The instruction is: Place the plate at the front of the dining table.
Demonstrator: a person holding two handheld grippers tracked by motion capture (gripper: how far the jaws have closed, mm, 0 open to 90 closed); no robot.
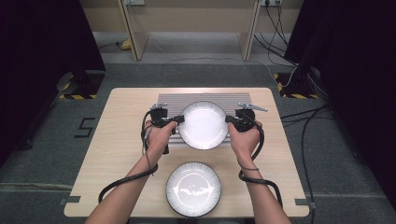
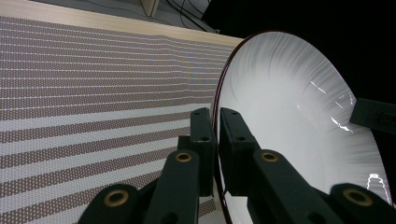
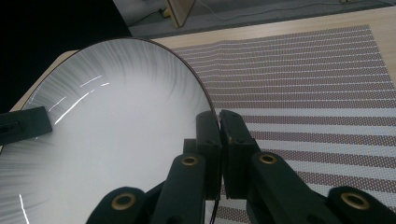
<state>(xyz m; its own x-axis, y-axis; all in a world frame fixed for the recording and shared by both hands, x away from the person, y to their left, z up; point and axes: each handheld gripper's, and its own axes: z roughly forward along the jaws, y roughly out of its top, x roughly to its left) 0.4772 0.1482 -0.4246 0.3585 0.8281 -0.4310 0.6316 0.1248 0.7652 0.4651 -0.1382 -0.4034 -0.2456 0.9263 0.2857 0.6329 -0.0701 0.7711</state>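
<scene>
left gripper (image 1: 178,120) clamped on the left rim of the far plate (image 1: 203,125), jaws pinching the thin edge from both sides, seen close in the left gripper view (image 2: 215,135). right gripper (image 1: 229,119) clamped the same way on the opposite rim, edge caught between its jaws (image 3: 218,140). plate white with a dark edge, over the striped mat (image 1: 168,100) at the far middle of the table (image 1: 121,135). second plate (image 1: 194,189) flat on the wood at the near edge, apart from both grippers
</scene>
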